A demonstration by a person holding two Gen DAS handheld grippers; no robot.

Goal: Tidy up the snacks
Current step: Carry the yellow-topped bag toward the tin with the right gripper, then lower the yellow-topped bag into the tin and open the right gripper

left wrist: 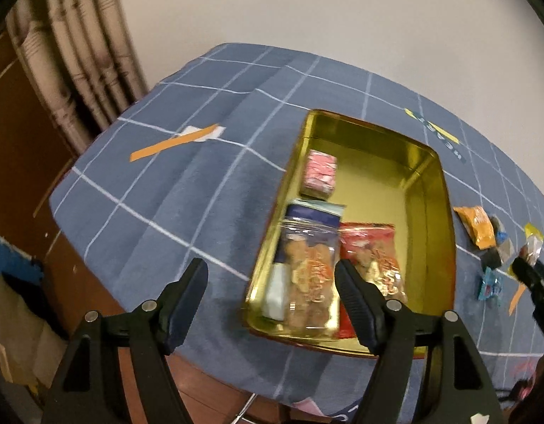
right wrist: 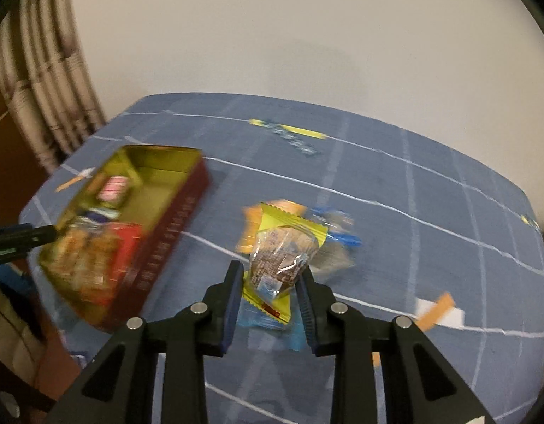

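A gold tin (left wrist: 432, 173) with dark red outer walls (right wrist: 173, 226) lies on the blue checked tablecloth. In it are a pink packet (left wrist: 320, 173), a blue packet (left wrist: 312, 215), a clear bag of biscuits (left wrist: 309, 275) and a red packet (left wrist: 372, 258). My left gripper (left wrist: 270, 272) hangs open above the tin's near left corner, gripping nothing. My right gripper (right wrist: 272, 272) is shut on a yellow-edged clear wrapper with a brown cake (right wrist: 281, 258), lifted above a small pile of snacks. In the left wrist view that wrapped cake (left wrist: 533, 245) shows at the right edge.
An orange packet (left wrist: 478, 226) and blue sweets (left wrist: 489, 286) lie right of the tin; blue packets (right wrist: 339, 228) show in the pile. Orange tape strips (left wrist: 173, 145) (right wrist: 436, 309) mark the cloth. The table's left and near edges drop off; a curtain (left wrist: 77, 53) hangs at left, a wall behind.
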